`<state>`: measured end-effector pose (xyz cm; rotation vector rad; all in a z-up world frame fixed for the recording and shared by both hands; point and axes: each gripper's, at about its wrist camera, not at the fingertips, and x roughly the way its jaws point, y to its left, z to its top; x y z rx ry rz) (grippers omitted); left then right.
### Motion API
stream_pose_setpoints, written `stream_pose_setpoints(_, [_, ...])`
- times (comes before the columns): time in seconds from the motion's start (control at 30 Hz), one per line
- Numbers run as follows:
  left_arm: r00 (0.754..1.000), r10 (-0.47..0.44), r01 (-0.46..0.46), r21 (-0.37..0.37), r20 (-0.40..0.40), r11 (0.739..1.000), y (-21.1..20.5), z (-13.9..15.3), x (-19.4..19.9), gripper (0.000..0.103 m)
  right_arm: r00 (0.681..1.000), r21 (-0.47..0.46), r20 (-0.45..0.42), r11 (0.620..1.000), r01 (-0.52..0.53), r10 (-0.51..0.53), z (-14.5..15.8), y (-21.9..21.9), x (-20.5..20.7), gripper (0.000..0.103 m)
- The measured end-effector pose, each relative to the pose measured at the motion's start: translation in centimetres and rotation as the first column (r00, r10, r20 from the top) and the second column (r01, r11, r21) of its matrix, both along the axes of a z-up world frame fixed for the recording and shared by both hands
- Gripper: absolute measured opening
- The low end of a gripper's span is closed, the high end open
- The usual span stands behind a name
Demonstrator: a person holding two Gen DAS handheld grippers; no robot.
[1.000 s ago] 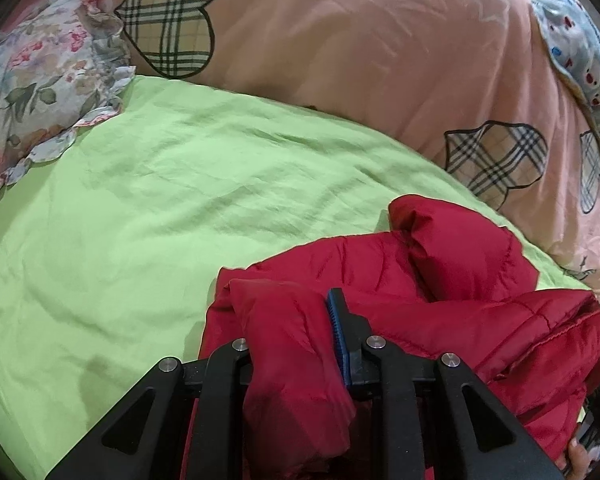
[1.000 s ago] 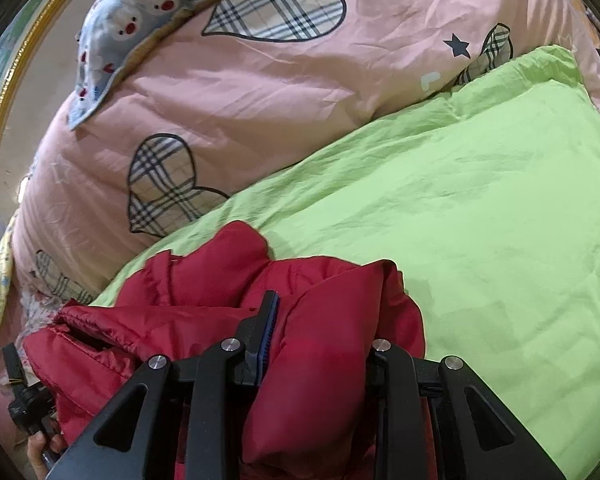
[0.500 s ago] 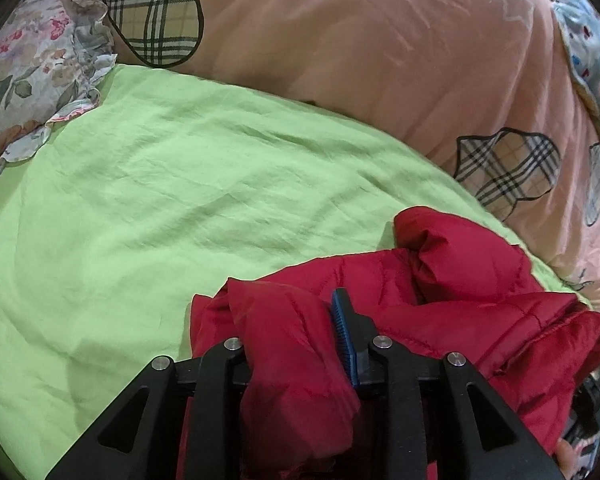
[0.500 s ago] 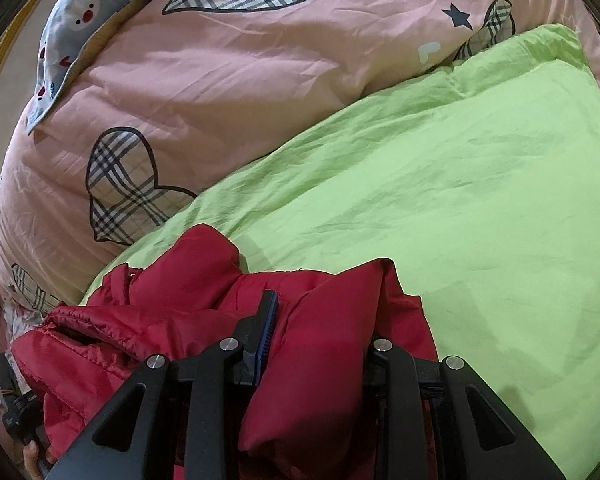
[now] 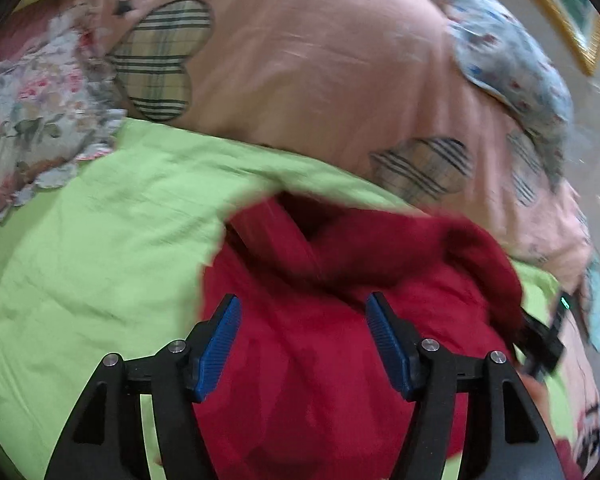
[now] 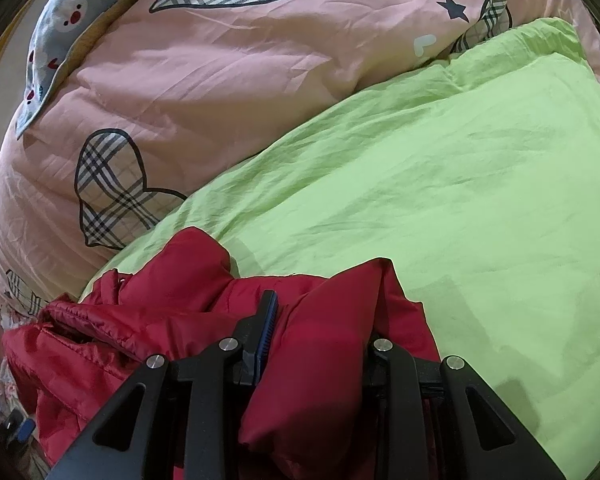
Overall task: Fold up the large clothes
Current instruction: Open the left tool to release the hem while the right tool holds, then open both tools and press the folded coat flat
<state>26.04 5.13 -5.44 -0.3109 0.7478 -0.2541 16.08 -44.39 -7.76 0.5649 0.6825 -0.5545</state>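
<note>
A red padded jacket (image 5: 380, 256) lies bunched on the green sheet (image 5: 100, 240). My left gripper (image 5: 302, 300) hovers over it with its jaws opening. Its blue pads (image 5: 220, 340) stand well apart, and the jacket lies below and between them without being pressed. This view is blurred by motion. In the right wrist view my right gripper (image 6: 324, 312) is shut on a thick fold of the jacket (image 6: 160, 312). The fold bulges up between the fingers and hides the right pad.
A pink quilt with plaid hearts (image 6: 220, 80) is heaped along the far side of the green sheet (image 6: 460, 200). A floral pillow (image 5: 28, 120) lies at the left. A blue patterned cloth (image 5: 508, 64) sits on the quilt (image 5: 320, 80).
The left jaws have spread and let go of the jacket fold, and the left gripper has pulled back and up with a swing. The right gripper keeps its grip and has barely moved.
</note>
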Motion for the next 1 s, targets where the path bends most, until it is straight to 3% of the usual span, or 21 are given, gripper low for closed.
stream_pose_setpoints(0.17, [0.981, -0.193, 0.194, 0.055, -0.021, 0.979, -6.8, -1.0, -2.7, 0.064, 1.000, -0.002, -0.005, 1.000, -0.003, 0.003, 0.0, 0.0, 0.1, 0.029])
stream_pose_setpoints(0.37, [0.982, -0.180, 0.188, 0.242, -0.053, 0.952, -11.0, -3.9, -2.0, 0.068, 1.000, -0.020, -0.005, 1.000, -0.014, 0.014, 0.4, 0.5, 0.1, 0.034])
stream_pose_setpoints(0.43, [0.983, -0.156, 0.175, 0.237, -0.099, 0.956, -10.7, -5.3, -0.7, 0.068, 0.999, -0.017, 0.018, 1.000, -0.026, 0.027, 1.5, 1.0, -0.7, 0.041])
stream_pose_setpoints(0.53, [0.985, -0.139, 0.158, 0.210, -0.104, 0.965, -10.0, -5.7, 0.2, 0.068, 0.995, -0.073, 0.082, 0.996, -0.057, 0.063, 4.2, 3.2, -3.1, 0.056])
stream_pose_setpoints(0.6, [0.986, -0.134, 0.153, 0.226, -0.098, 0.962, -10.2, -5.7, 0.2, 0.068, 0.988, -0.148, 0.113, 0.985, -0.091, 0.108, 6.1, 5.5, -5.1, 0.078])
stream_pose_setpoints(0.63, [0.987, -0.129, 0.148, 0.235, -0.095, 0.961, -10.3, -5.6, 0.1, 0.068, 0.984, -0.171, 0.117, 0.979, -0.112, 0.133, 6.6, 6.6, -5.8, 0.081])
stream_pose_setpoints(0.73, [0.989, -0.121, 0.139, 0.238, -0.091, 0.961, -10.6, -5.6, 0.1, 0.068, 0.967, -0.221, 0.041, 0.946, -0.238, 0.253, 6.6, 10.1, -5.9, 0.082])
stream_pose_setpoints(0.83, [0.989, -0.118, 0.138, 0.255, -0.093, 0.957, -11.0, -5.9, 0.5, 0.068, 0.917, -0.215, -0.134, 0.892, -0.398, 0.377, 4.0, 12.6, -3.7, 0.080])
stream_pose_setpoints(0.9, [0.988, -0.120, 0.141, 0.266, -0.096, 0.954, -11.0, -5.9, 0.8, 0.068, 0.896, -0.212, -0.233, 0.879, -0.426, 0.378, 2.2, 12.7, -2.0, 0.080])
stream_pose_setpoints(1.0, [0.987, -0.135, 0.154, 0.274, -0.089, 0.949, -11.3, -5.2, 1.5, 0.066, 0.892, -0.190, -0.292, 0.894, -0.407, 0.344, 0.1, 10.7, 0.3, 0.080])
